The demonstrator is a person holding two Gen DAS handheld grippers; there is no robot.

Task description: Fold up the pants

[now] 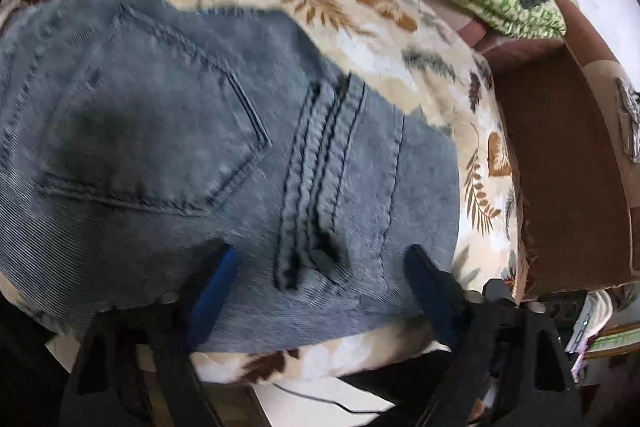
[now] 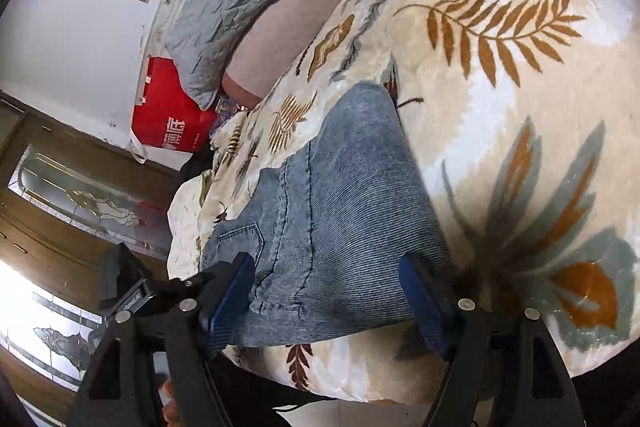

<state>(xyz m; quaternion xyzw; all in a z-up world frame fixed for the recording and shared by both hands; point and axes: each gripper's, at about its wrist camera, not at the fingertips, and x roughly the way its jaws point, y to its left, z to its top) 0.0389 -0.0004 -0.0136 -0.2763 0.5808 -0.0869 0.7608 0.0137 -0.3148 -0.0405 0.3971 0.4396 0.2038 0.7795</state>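
Leaf-print blanket point(image 2: 500, 75) spreads under the folded pants point(image 1: 208, 155), lying at its near edge; left gripper point(image 1: 320, 269) and right gripper point(image 2: 328, 291) both hover wide apart, gripping nothing – likely lining up the next fold, needing an edge pinch

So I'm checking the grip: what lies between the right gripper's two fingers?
In the right wrist view, the near edge of the jeans lies between the open right gripper's fingers, with leaf-print blanket just below it. The pads aren't pressing the denim.
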